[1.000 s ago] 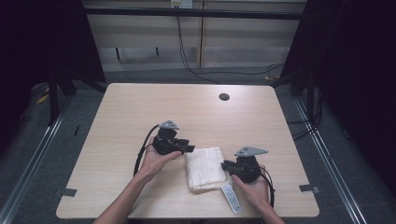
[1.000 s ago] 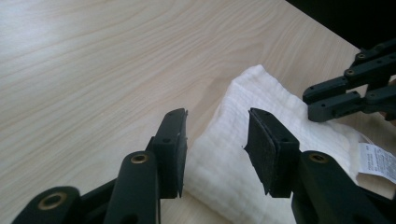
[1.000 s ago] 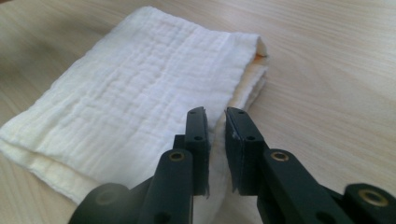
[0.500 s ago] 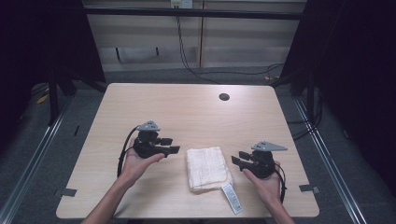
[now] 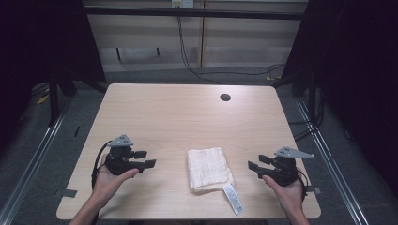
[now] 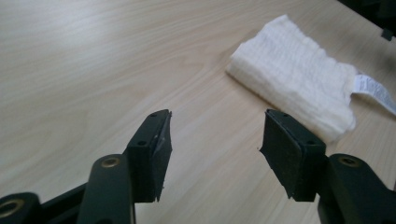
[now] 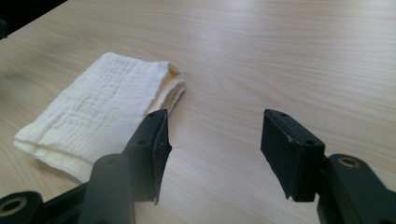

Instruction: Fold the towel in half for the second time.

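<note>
The cloth (image 5: 208, 169) lies folded into a neat oblong near the front edge of the worktop (image 5: 187, 117), a little right of the middle. Its layers sit stacked and even; in the right gripper view the folded edges (image 7: 175, 88) line up closely, with a hint of yellow showing inside. A white care label (image 5: 233, 198) sticks out from the cloth's near corner, at about 5 o'clock from it, flat on the wood.

Nothing touches the cloth. The left claw (image 5: 143, 159) sits at 9 o'clock from it, well apart, cradled in an upturned hand (image 5: 110, 180); its jaws are spread wide with only bare wood between them, as the left gripper view makes plain (image 6: 215, 149). The right claw (image 5: 256, 163) sits at 3 o'clock from the cloth, also apart, held in the other hand (image 5: 288, 192); its jaws gape just as wide and hold nothing (image 7: 212, 149). Both point inward toward the cloth.

At 12 o'clock, near the far edge, is a dark round hole (image 5: 225, 97).

Judging by this layout, the folding looks finished: the cloth is compact, squared and released. Little seems left, unless one more fold or tucking in the label is wanted.
</note>
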Available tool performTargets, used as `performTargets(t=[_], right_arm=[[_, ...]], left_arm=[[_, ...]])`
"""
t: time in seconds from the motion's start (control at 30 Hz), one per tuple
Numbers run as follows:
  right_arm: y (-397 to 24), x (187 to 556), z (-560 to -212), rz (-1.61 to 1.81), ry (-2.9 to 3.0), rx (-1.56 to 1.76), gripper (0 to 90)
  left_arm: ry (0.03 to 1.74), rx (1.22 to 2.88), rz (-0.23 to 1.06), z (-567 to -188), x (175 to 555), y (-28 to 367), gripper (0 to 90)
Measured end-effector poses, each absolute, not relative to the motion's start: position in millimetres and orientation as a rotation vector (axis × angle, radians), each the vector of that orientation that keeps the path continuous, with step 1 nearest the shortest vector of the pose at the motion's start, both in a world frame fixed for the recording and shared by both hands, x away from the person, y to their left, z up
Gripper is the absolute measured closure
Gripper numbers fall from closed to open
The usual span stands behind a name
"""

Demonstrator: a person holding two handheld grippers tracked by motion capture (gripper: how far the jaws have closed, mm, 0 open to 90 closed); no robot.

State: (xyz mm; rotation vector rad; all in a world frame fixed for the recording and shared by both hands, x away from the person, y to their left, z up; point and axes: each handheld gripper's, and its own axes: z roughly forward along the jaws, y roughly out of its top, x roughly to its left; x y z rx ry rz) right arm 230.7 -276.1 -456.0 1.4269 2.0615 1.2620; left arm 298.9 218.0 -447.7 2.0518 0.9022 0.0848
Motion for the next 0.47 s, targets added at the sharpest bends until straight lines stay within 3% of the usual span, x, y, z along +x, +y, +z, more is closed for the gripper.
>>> performTargets(t=[0.27,0.47], right_arm=[[-300.9,220.8,-466.8,1.242,1.973,1.469,38.6],[-308.8,220.1,-470.9,1.193,1.935,1.483,33.8]], left_arm=[[0.994,2.016,0.114,-472.7,285.4,236.9,37.5],[1.024,1.97,0.157,-470.7,283.5,246.0,34.2]])
